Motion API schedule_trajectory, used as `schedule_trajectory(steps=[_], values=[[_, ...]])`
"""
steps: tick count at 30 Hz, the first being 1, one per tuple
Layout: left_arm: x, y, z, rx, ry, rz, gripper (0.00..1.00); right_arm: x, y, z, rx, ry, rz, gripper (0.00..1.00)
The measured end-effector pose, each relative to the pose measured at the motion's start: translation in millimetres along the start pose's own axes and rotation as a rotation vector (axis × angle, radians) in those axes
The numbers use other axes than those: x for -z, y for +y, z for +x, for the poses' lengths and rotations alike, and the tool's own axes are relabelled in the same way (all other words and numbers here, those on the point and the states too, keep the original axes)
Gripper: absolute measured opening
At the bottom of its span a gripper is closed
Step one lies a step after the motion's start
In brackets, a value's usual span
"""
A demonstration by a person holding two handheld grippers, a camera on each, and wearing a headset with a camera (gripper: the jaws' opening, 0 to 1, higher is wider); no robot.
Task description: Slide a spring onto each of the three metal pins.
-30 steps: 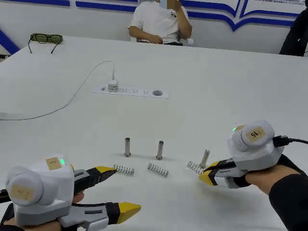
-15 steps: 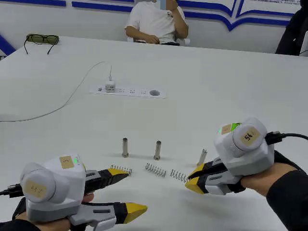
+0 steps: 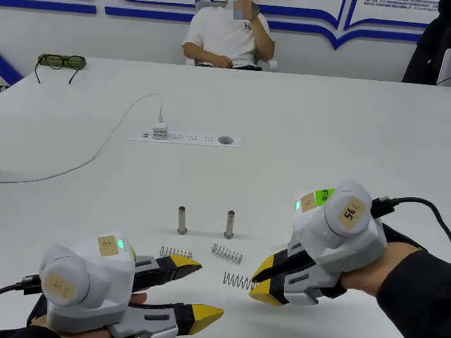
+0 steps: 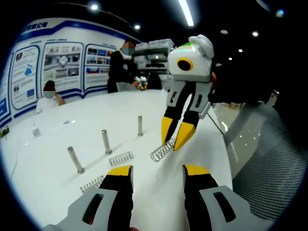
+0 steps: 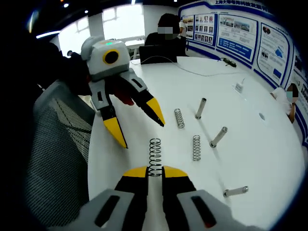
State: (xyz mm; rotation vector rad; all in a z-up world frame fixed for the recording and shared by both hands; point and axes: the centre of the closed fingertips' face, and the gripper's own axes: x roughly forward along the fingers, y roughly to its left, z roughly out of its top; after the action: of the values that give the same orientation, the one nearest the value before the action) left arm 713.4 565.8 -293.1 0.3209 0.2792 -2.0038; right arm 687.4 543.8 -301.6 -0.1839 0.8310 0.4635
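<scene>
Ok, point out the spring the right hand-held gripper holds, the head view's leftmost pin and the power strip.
held spring (image 5: 154, 155), right gripper view, on its middle coils.
leftmost pin (image 3: 182, 219), head view, halfway up its shaft.
power strip (image 3: 186, 137), head view, on its bare top face.

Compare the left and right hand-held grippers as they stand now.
The left hand-held gripper has its yellow-tipped jaws spread apart; the right hand-held gripper has its jaws shut. The left holds nothing; the right pinches one end of a small coiled metal spring. Both have white bodies, black jaws and yellow tips.
</scene>
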Motion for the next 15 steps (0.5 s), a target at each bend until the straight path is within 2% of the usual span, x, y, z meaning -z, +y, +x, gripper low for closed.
schedule_trajectory(steps=[6,15], values=[[-1.3,-8.2,2.7,0.032,0.003,0.025,0.33,-0.7,13.8,3.7,-0.048,0.016,-0.069,0.12],[0.4,-20.8,5.4,0.085,0.015,0.060,0.17,-5.4,23.4,4.5,-0.086,0.022,-0.139,0.12]])
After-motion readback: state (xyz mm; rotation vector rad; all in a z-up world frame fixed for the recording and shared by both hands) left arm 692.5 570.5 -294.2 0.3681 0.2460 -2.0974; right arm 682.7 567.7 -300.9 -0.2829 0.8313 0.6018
